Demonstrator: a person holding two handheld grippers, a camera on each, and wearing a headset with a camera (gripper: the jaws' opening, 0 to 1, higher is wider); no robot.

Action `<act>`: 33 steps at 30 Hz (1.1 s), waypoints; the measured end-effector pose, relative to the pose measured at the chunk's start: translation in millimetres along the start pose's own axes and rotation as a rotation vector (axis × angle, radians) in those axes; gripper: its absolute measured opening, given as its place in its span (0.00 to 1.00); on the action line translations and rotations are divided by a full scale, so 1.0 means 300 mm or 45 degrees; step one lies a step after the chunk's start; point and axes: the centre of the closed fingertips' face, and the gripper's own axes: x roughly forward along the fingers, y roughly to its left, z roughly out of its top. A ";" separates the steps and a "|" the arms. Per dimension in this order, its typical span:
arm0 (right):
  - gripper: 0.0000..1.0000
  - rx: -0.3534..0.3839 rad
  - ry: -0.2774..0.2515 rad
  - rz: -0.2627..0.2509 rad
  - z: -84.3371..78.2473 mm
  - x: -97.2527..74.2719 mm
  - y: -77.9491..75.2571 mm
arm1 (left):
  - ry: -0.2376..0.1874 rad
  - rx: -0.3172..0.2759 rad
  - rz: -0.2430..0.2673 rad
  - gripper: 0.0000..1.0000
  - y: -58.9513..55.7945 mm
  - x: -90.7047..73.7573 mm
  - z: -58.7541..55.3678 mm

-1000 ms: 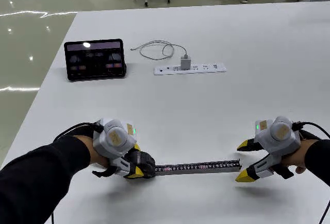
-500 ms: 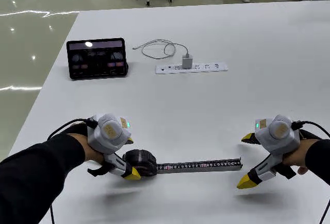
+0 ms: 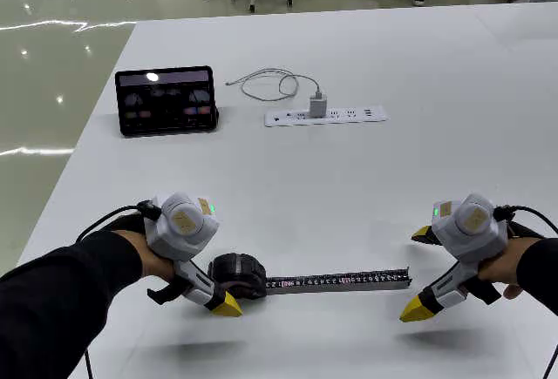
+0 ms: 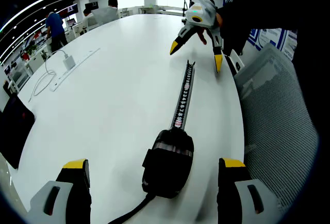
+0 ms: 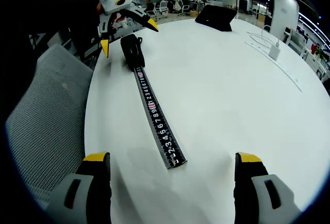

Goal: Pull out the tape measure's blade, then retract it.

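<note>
My left gripper (image 4: 154,165) is spread wide. Its two yellow-tipped jaws stand on either side of the tape measure's case (image 3: 237,274) with a gap on each side, so it has hold of nothing. The black case sits on the white table (image 3: 349,196) near its front edge, towards the left.

From the case the blade (image 5: 154,113) runs straight out to the right, lying flat on the table, with its long axis roughly parallel to that near edge. Its free end stops between the jaws of my right gripper (image 3: 415,273). That gripper is wide open too and empty, and the blade's tip lies loose between the jaws without touching either.

The pull-out looks done to me, and what's left is the retraction. That turns on the case, which my left gripper already brackets, while the right is a whole blade-length away at the tip. The blade would travel leftward along its own line. I can't make out a lock or release on the case from here.

Far off on the table stand a tablet (image 3: 166,100) and a power strip (image 3: 327,115), well clear of the work.
</note>
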 end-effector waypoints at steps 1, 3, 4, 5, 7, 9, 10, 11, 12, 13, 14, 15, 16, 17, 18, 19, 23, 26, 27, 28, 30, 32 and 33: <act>0.98 0.005 -0.006 -0.006 0.001 0.001 -0.002 | -0.019 0.002 0.020 1.00 0.008 -0.002 0.004; 0.99 0.029 -0.024 -0.024 0.007 0.001 -0.005 | -0.020 -0.010 0.066 1.00 0.022 -0.014 -0.007; 1.00 0.052 -0.042 -0.041 0.011 -0.001 -0.008 | -0.040 -0.035 0.081 1.00 0.024 -0.018 -0.008; 1.00 0.061 -0.058 -0.058 0.015 -0.003 -0.013 | -0.057 -0.052 0.103 1.00 0.031 -0.023 -0.008; 1.00 0.094 -0.102 -0.089 0.024 -0.013 -0.014 | -0.108 -0.101 0.175 1.00 0.056 -0.039 -0.010; 1.00 0.122 -0.128 -0.122 0.025 -0.024 -0.016 | -0.159 -0.172 0.191 1.00 0.058 -0.051 -0.013; 1.00 0.136 -0.154 -0.152 0.026 -0.033 -0.019 | -0.176 -0.231 0.209 1.00 0.063 -0.063 -0.024; 1.00 0.151 -0.177 -0.174 0.025 -0.040 -0.020 | -0.201 -0.264 0.238 1.00 0.071 -0.077 -0.033; 1.00 0.167 -0.188 -0.196 0.020 -0.046 -0.023 | -0.223 -0.296 0.247 1.00 0.070 -0.087 -0.039; 1.00 0.180 -0.199 -0.212 0.016 -0.051 -0.022 | -0.235 -0.317 0.257 1.00 0.069 -0.095 -0.046; 1.00 0.205 -0.230 -0.224 0.013 -0.059 -0.019 | -0.230 -0.325 0.259 1.00 0.062 -0.106 -0.064; 1.00 0.234 -0.250 -0.231 0.010 -0.062 -0.018 | -0.249 -0.364 0.263 1.00 0.058 -0.112 -0.070; 1.00 0.257 -0.257 -0.235 -0.001 -0.070 -0.014 | -0.239 -0.421 0.257 1.00 0.048 -0.115 -0.091; 1.00 0.271 -0.264 -0.245 -0.008 -0.076 -0.012 | -0.205 -0.430 0.299 1.00 0.062 -0.122 -0.119; 1.00 0.277 -0.275 -0.259 -0.011 -0.084 -0.013 | -0.194 -0.403 0.338 1.00 0.075 -0.130 -0.135; 1.00 0.284 -0.291 -0.274 -0.015 -0.093 -0.019 | -0.198 -0.393 0.355 1.00 0.075 -0.139 -0.144; 1.00 0.302 -0.339 -0.343 -0.037 -0.139 -0.013 | -0.310 -0.476 0.382 1.00 0.055 -0.195 -0.159; 1.00 0.297 -0.333 -0.387 -0.070 -0.166 0.013 | -0.321 -0.521 0.393 1.00 0.041 -0.231 -0.211; 1.00 0.294 -0.328 -0.389 -0.080 -0.170 0.022 | -0.317 -0.526 0.400 1.00 0.031 -0.239 -0.222; 1.00 0.290 -0.330 -0.396 -0.087 -0.178 0.029 | -0.314 -0.526 0.399 1.00 0.016 -0.246 -0.227; 1.00 0.286 -0.346 -0.421 -0.101 -0.202 0.042 | -0.308 -0.516 0.419 1.00 -0.011 -0.267 -0.236; 1.00 0.288 -0.362 -0.443 -0.116 -0.226 0.058 | -0.316 -0.527 0.431 1.00 -0.022 -0.288 -0.246; 1.00 0.290 -0.371 -0.450 -0.122 -0.235 0.067 | -0.331 -0.526 0.443 1.00 -0.029 -0.300 -0.245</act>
